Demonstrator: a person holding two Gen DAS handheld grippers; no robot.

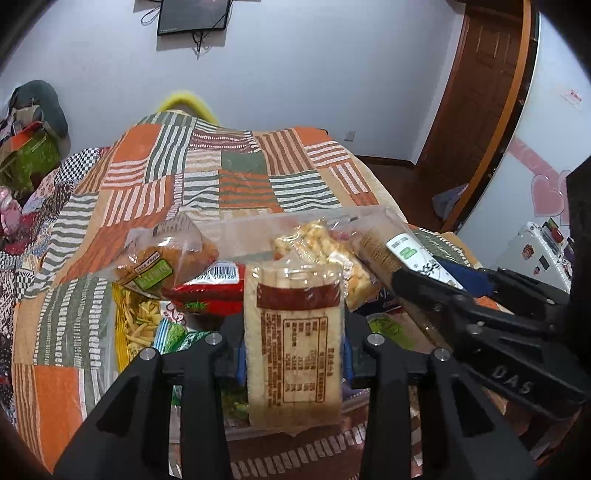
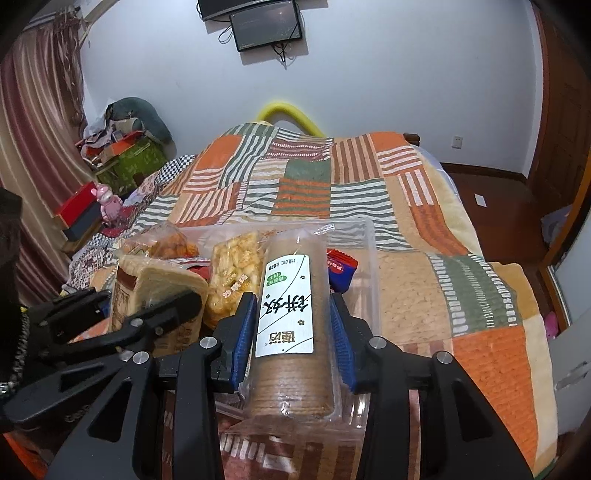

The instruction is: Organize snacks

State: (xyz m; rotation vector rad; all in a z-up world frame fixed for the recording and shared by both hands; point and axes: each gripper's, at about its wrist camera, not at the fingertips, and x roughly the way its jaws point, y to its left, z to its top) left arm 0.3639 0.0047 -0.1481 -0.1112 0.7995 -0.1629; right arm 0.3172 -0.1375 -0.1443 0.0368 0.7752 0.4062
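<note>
A clear plastic bin full of snacks sits on a patchwork bedspread. My left gripper is shut on a pale pack of biscuit sticks with a brown label, held upright over the bin. My right gripper is shut on a brown roll of biscuits with a white label; it also shows in the left wrist view. In the bin lie a bag of puffed cubes, a red packet, a bag of brown snacks and a yellow fries bag.
The bed stretches away behind the bin. Boxes and clutter pile up at the left by a curtain. A wooden door and a white suitcase stand at the right. A screen hangs on the wall.
</note>
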